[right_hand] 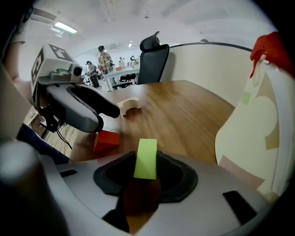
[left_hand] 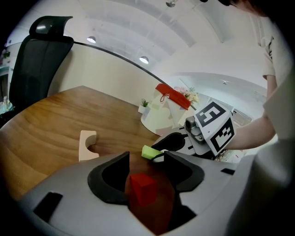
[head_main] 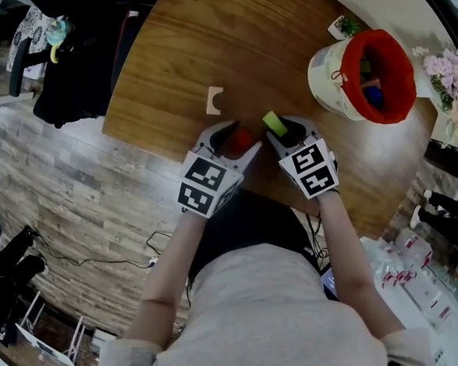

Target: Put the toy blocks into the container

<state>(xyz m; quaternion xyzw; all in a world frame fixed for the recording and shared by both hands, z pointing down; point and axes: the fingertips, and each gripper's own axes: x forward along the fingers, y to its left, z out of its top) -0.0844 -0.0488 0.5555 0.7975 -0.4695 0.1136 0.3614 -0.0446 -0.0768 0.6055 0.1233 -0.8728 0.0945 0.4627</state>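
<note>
We are gripping the green block (right_hand: 145,156) in the right gripper (right_hand: 145,169), holding the left gripper (left_hand: 146,165) open around the red block (left_hand: 143,188).

**Two claws at the near edge, container far right**

The left claw (head_main: 237,137) and the right claw (head_main: 289,130) sit side by side over the near edge of the tabletop (head_main: 203,39). A cube block (left_hand: 143,188) rests on the tabletop between the left claw's jaws, with a gap on each side. A slab block (right_hand: 146,159) stands between the right claw's jaws, and the pads are against its sides. An arch block (head_main: 214,100) lies beyond the left claw, apart from it. The container (head_main: 327,74) stands to the far right on the tabletop, with blocks inside it. A small potted plant (head_main: 346,27) is just behind the container, and flowers (head_main: 448,73) are to its right. An office chair (left_hand: 39,64) stands past the tabletop's far left end.
</note>
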